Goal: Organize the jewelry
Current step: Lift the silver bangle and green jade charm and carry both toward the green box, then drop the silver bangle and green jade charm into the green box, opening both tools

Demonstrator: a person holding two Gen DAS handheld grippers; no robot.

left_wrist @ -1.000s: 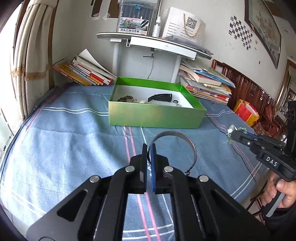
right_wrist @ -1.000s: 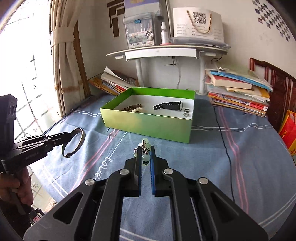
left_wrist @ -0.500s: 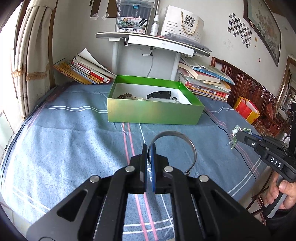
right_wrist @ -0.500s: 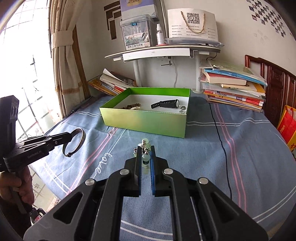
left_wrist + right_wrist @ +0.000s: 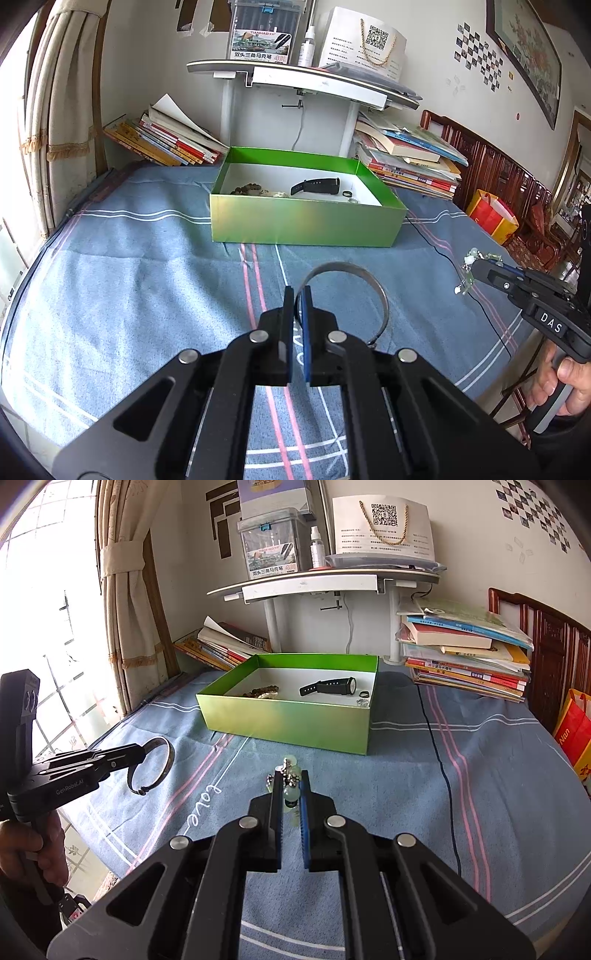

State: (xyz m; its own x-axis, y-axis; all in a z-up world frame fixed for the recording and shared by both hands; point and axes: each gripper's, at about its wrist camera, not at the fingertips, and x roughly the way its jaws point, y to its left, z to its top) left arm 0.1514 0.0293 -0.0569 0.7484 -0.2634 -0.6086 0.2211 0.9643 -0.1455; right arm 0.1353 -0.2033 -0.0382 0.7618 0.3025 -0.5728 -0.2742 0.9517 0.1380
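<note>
1. Left gripper (image 5: pixel 298 295) pinching a dark metal bangle (image 5: pixel 354 273), held above the blue cloth (image 5: pixel 129 266).
2. Right gripper (image 5: pixel 291 786) clamped on a pale green bead piece (image 5: pixel 290 794), also short of the green box (image 5: pixel 288 720).
3. Best carried over the near wall, one at a time.
4. Best released low onto bare white floor, clear of the watch (image 5: pixel 332 686) and the beads (image 5: pixel 258 693).
</note>
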